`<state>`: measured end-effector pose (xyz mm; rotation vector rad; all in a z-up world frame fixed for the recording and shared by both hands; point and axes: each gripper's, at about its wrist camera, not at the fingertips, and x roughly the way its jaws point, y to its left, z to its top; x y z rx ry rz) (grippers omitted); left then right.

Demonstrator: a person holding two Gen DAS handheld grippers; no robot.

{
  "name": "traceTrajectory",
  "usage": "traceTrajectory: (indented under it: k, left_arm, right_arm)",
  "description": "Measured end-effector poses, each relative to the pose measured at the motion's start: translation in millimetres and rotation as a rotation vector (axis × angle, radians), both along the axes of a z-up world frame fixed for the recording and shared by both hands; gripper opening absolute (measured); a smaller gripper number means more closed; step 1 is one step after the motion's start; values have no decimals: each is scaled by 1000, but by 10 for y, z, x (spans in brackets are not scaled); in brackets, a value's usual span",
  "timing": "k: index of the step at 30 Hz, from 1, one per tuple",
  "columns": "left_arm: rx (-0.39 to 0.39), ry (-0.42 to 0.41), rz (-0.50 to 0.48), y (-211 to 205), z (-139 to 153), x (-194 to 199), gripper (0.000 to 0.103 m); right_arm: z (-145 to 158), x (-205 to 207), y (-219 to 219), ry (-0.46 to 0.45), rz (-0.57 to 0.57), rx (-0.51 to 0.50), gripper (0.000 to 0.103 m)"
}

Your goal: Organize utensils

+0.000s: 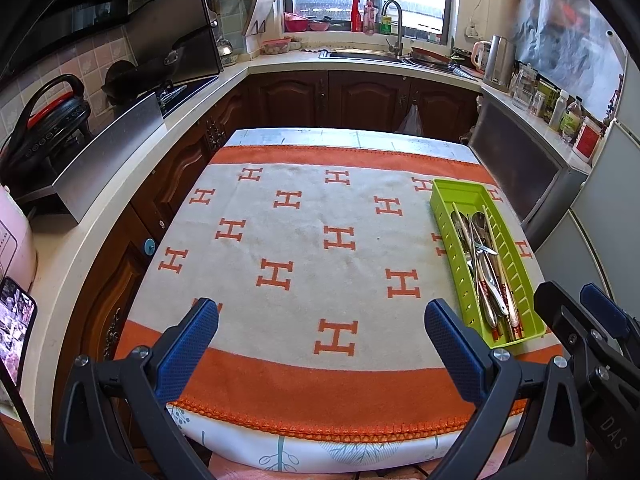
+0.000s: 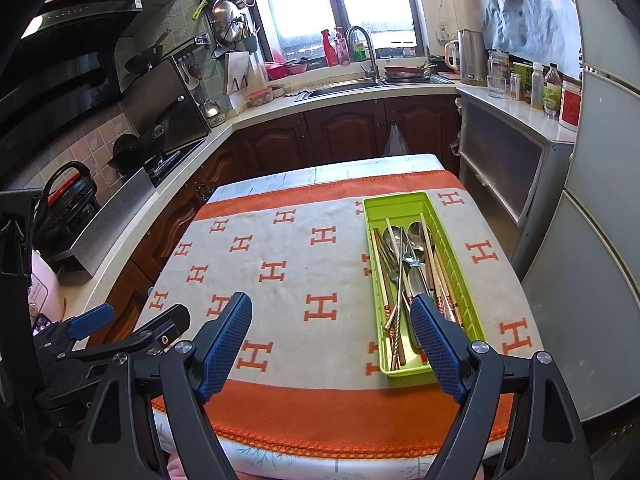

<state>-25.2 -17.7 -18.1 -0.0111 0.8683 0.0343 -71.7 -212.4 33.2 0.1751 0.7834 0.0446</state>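
Observation:
A lime green utensil tray [image 1: 516, 268] [image 2: 404, 202] lies lengthwise on the right side of the table. Inside it are metal spoons [image 1: 478, 220] [image 2: 416, 232], chopsticks [image 1: 500, 264] [image 2: 386, 280] and several other utensils, piled together. My left gripper [image 1: 322, 318] hangs open over the near edge of the table, left of the tray, with nothing between its fingers. My right gripper [image 2: 332, 316] is open too, empty, and its right finger [image 2: 436, 344] overlaps the tray's near end in the right wrist view. Each gripper shows at the side of the other's view.
An orange and white cloth with H marks [image 1: 304, 240] [image 2: 280, 272] covers the small table. Kitchen counters run along the left [image 1: 120, 184] and far side, with a sink [image 1: 360, 54] under the window. A grey cabinet [image 1: 532, 176] and fridge [image 2: 592, 240] stand close on the right.

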Motion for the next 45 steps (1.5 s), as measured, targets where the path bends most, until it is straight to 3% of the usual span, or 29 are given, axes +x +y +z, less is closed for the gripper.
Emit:
traceTrajectory:
  k: [27,45]
  left_arm:
    - [6,3,2,19,-52,-1,102]
    - [0,27,5,189,-149,172,102]
  right_arm:
    - [-113,-35,134,19,-4,11,83]
    - [-331,134,496,66,-4,1,83]
